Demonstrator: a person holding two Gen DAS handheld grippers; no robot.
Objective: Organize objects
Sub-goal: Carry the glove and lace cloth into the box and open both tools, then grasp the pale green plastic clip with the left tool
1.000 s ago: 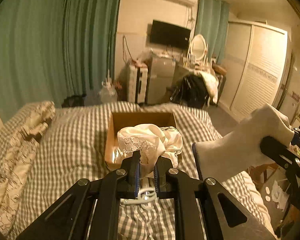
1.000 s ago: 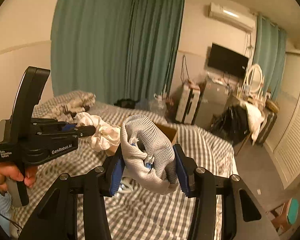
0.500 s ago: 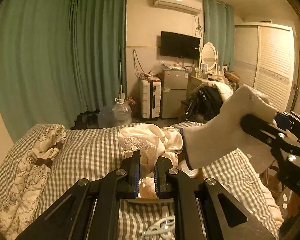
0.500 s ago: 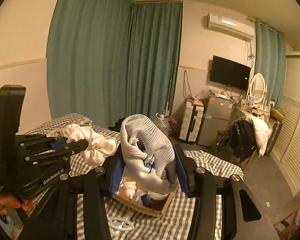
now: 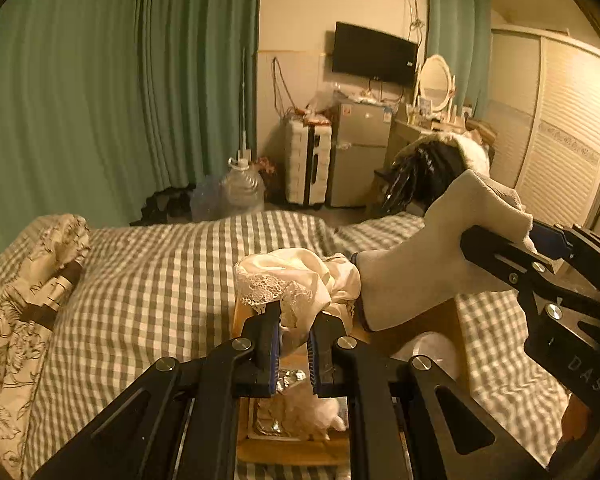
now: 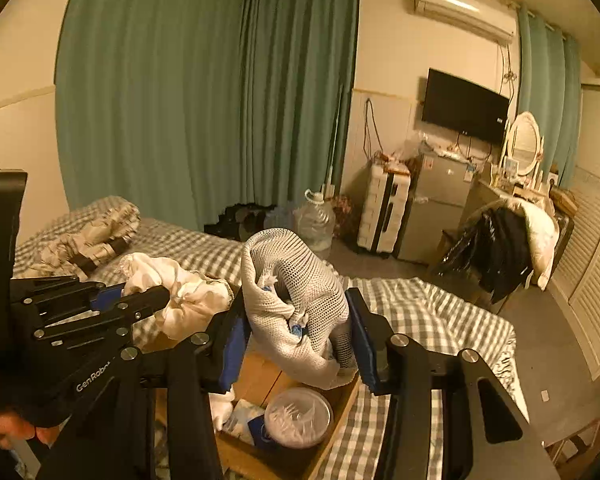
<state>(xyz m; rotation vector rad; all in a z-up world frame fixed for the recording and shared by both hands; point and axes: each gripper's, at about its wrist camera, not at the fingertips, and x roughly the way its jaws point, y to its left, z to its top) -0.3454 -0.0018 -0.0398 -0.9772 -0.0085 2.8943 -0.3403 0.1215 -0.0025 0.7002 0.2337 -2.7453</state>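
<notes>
My left gripper (image 5: 294,322) is shut on a cream lace-trimmed garment (image 5: 296,280) and holds it above an open cardboard box (image 5: 296,450) on the checked bed. In the right wrist view the garment (image 6: 180,292) shows at the left. My right gripper (image 6: 298,328) is shut on a white mesh bag (image 6: 296,296) with small items inside, just above the same box (image 6: 268,372). The bag (image 5: 432,256) and the right gripper show at the right of the left wrist view.
The box holds a round clear lidded tub (image 6: 298,416), white cloth and small packets. A patterned quilt (image 5: 24,308) lies at the bed's left. Beyond the bed stand a water jug (image 5: 242,188), a suitcase (image 5: 306,164), a small fridge (image 5: 358,152) and a clothes-covered chair (image 6: 500,252).
Both grippers have moved forward with their loads and now hang directly over the box, which has slid from ahead of me to beneath the fingers.
</notes>
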